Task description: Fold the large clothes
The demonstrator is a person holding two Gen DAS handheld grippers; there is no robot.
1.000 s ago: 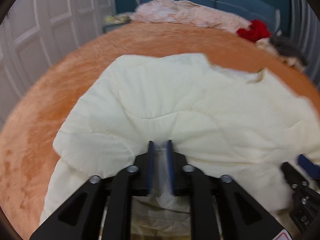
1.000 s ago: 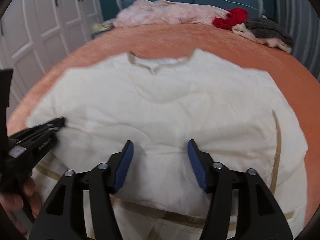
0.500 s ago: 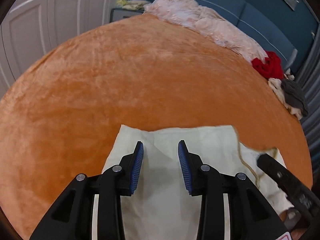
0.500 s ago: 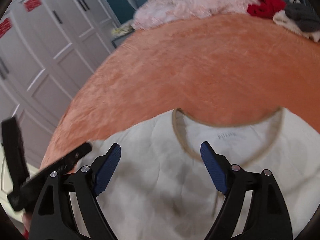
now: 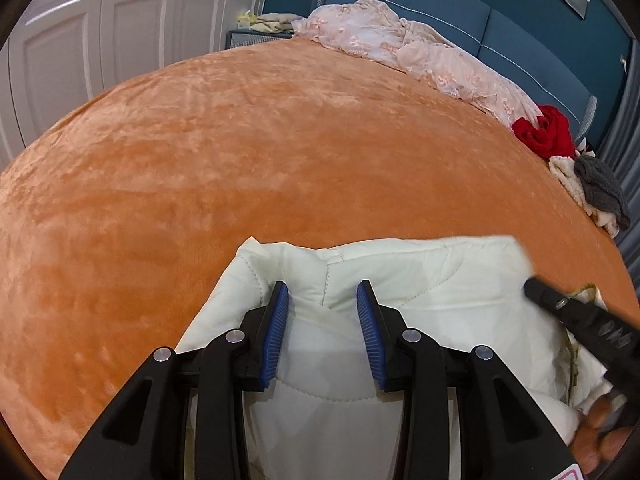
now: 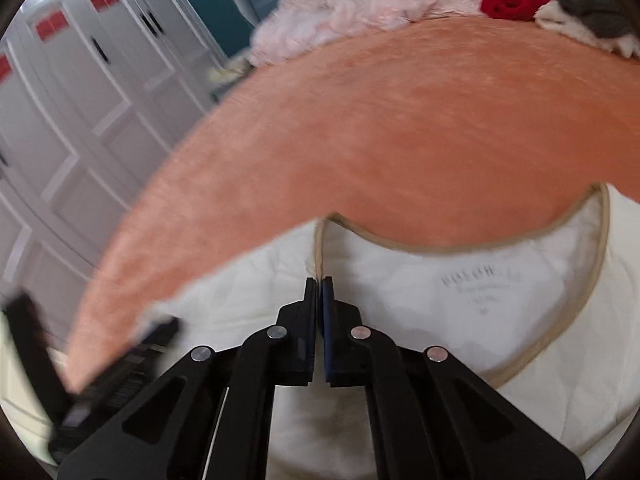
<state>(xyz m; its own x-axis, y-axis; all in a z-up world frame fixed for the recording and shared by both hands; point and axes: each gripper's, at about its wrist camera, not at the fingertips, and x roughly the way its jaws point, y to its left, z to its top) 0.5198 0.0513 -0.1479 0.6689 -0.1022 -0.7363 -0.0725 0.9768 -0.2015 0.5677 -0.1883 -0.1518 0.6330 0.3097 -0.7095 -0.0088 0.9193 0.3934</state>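
**Cream jacket at the near edge of the orange bed**

On the plush orange bedspread (image 5: 280, 152), a cream quilted jacket with tan-trimmed neckline (image 5: 420, 280) lies at the near edge, well apart from the pink crumpled bedding (image 5: 420, 52), red garment (image 5: 544, 130) and grey knit (image 5: 600, 186) at the bedspread's far side. Over the jacket, the left gripper (image 5: 322, 306) stands open, its blue pads holding nothing. The right gripper (image 6: 319, 284) is closed, pinching the jacket's tan trim beside the neckline.
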